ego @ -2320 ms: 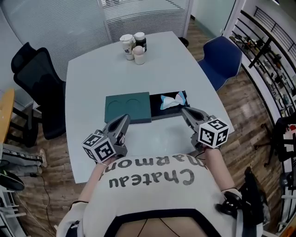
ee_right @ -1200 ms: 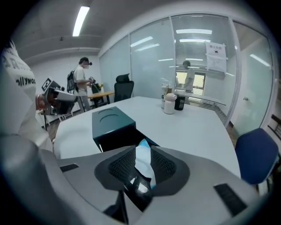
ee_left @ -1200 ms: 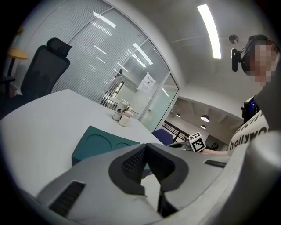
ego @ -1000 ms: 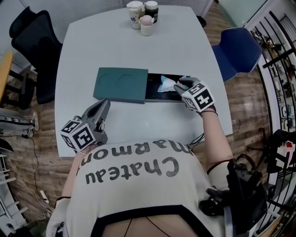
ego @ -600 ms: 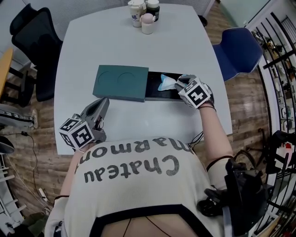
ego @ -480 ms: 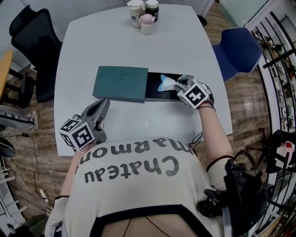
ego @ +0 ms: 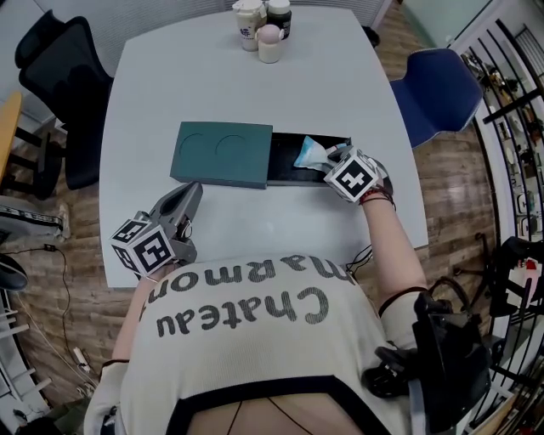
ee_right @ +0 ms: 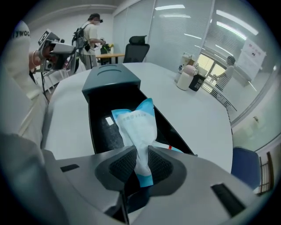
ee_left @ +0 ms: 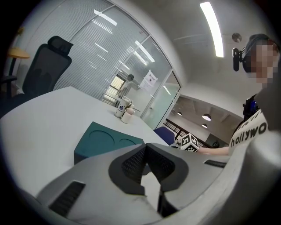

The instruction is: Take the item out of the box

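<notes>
A dark teal box sleeve (ego: pixel 223 155) lies mid-table with its black tray (ego: pixel 285 171) slid out to the right. In the tray stands a white and light-blue packet (ego: pixel 309 153). My right gripper (ego: pixel 333 161) points steeply down into the tray. In the right gripper view its jaws have just been closing, and the pads now press on the packet's (ee_right: pixel 137 127) narrow lower part on both sides of my right gripper (ee_right: pixel 139 163). My left gripper (ego: pixel 192 191) hovers near the table's front left, short of the sleeve (ee_left: pixel 103 143), shut with nothing held.
Several cups and jars (ego: pixel 259 25) stand at the table's far edge. A blue chair (ego: pixel 433 93) is at the right, a black chair (ego: pixel 55 76) at the left. A person (ee_right: pixel 90 30) stands in the background of the right gripper view.
My right gripper has sunk into the tray and closed on the packet, which now stands more upright. The left gripper has stayed where it was.
</notes>
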Demonstrator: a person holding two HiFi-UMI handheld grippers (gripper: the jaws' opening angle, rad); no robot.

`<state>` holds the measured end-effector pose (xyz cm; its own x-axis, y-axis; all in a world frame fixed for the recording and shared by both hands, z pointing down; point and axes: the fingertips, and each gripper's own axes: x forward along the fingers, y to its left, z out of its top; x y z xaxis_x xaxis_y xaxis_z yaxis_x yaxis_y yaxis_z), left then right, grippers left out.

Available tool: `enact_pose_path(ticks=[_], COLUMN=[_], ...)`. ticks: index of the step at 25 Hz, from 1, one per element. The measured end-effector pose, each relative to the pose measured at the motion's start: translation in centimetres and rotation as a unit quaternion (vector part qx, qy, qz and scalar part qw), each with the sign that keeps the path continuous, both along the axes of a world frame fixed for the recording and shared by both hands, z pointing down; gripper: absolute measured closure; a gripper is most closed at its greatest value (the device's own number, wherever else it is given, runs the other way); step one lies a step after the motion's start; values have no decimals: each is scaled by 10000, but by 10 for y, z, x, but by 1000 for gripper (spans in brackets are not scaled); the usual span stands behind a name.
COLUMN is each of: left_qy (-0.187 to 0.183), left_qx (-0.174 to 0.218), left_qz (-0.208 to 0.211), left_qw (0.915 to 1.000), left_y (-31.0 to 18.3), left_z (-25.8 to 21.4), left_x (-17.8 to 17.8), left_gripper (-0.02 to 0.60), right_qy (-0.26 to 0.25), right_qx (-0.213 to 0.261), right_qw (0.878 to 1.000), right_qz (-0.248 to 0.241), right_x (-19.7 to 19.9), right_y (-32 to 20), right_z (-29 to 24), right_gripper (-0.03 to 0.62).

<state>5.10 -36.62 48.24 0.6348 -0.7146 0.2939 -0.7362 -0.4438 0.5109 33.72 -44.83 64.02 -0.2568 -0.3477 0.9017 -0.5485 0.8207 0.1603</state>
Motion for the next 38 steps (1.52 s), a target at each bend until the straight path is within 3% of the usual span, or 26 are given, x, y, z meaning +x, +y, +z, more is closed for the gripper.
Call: enact_pose_path(ticks=[6, 12, 16, 25, 28, 32, 38], left_qy=[16, 29, 124, 241, 259, 265, 519], left_qx=[25, 57, 65, 213, 243, 370, 677], left_qz=[-4, -21, -84, -15, 26, -14, -232], left_qw=[10000, 10000, 9999, 9995, 9994, 9990, 9961], left_y=[0, 1, 1, 13, 17, 22, 21], left_z=[3, 1, -2, -10, -10, -15, -25], left_x=[0, -1, -6, -4, -4, -8, -22], left_gripper=[589, 589, 589, 589, 589, 589, 589], right_qy=[54, -204, -675, -1668, -2222, -3171, -3985], right_qx=[86, 122, 123, 720, 893, 1035, 1106], right_qw=[9999, 9983, 9944, 9764, 9623, 9276, 8805], right_qz=[-16, 536, 807, 1165, 1292, 1682, 2318], right_x=[-3, 4, -4, -17, -25, -34, -51], right_y=[-1, -7, -6, 9, 17, 31, 64], right_z=[-4, -14, -26, -79, -100, -125, -139], right_gripper=[534, 580, 582, 582, 582, 582, 582])
